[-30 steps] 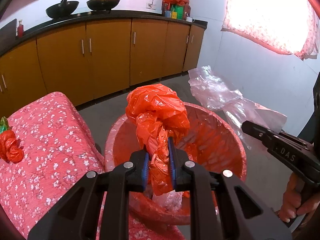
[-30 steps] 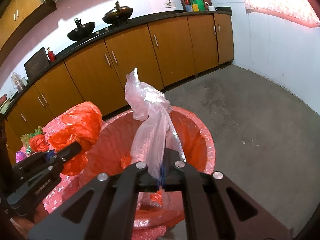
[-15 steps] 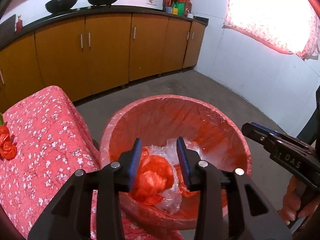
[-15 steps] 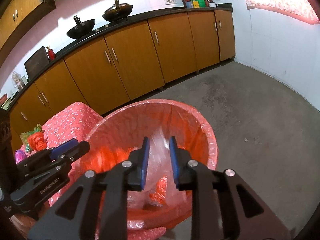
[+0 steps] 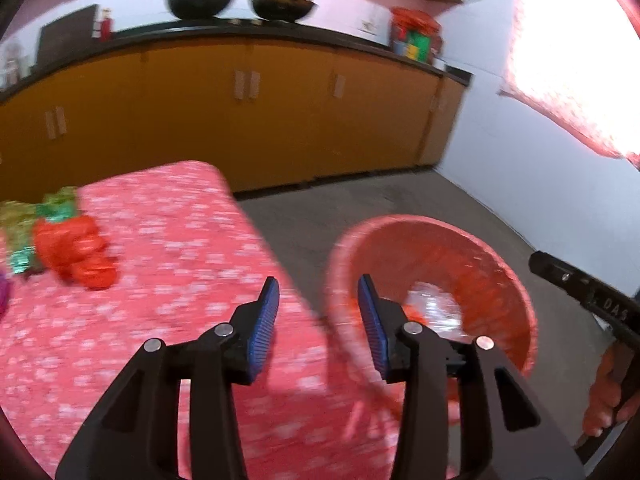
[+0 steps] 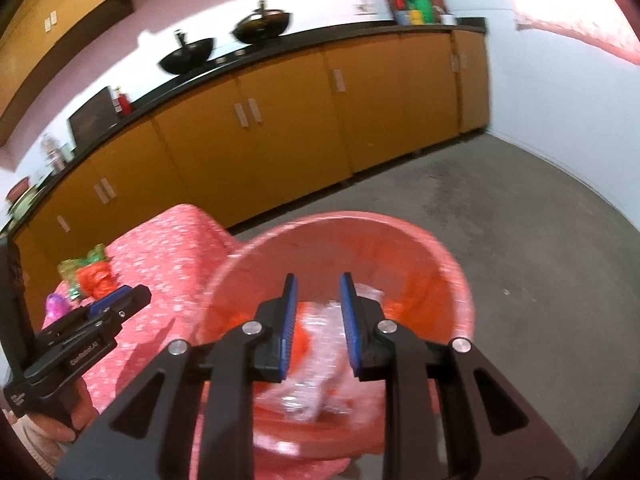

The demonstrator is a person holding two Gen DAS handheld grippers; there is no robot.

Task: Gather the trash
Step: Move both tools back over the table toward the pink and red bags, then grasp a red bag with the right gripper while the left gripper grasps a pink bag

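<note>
Trash is the business here, and most of it now lies in the red bin (image 6: 448, 280), below and just beyond the right gripper (image 6: 318, 312): a clear plastic bag (image 6: 316, 360) and scraps of orange bag, crumpled together at the bottom. More is left on the flowered tablecloth (image 5: 168, 320), well to the left of the left gripper (image 5: 318, 320) and ahead of its fingertips: a crumpled orange bag (image 5: 76, 252) with green wrappers (image 5: 60, 204) touching it on the far side.

Both grippers have nothing between their blue pads. The left jaws have just been opening and stand moderately apart; the right jaws stand a little narrower and are likewise empty over the bin.

I judge the orange bag to be very light, soft and slippery film that will collapse under the pads (no risk of breakage). A pinch on a bunched fold near its top should hold better than a grip on a single loose layer, which could slide out.

The 2 views differ. Only the right wrist camera shows a purple item (image 6: 56, 306) beside the left gripper and looks straight down into the bin. Only the left wrist camera shows the hand (image 5: 608, 396) holding the right gripper, and it gives the larger look at the tabletop trash, though blurred.
</note>
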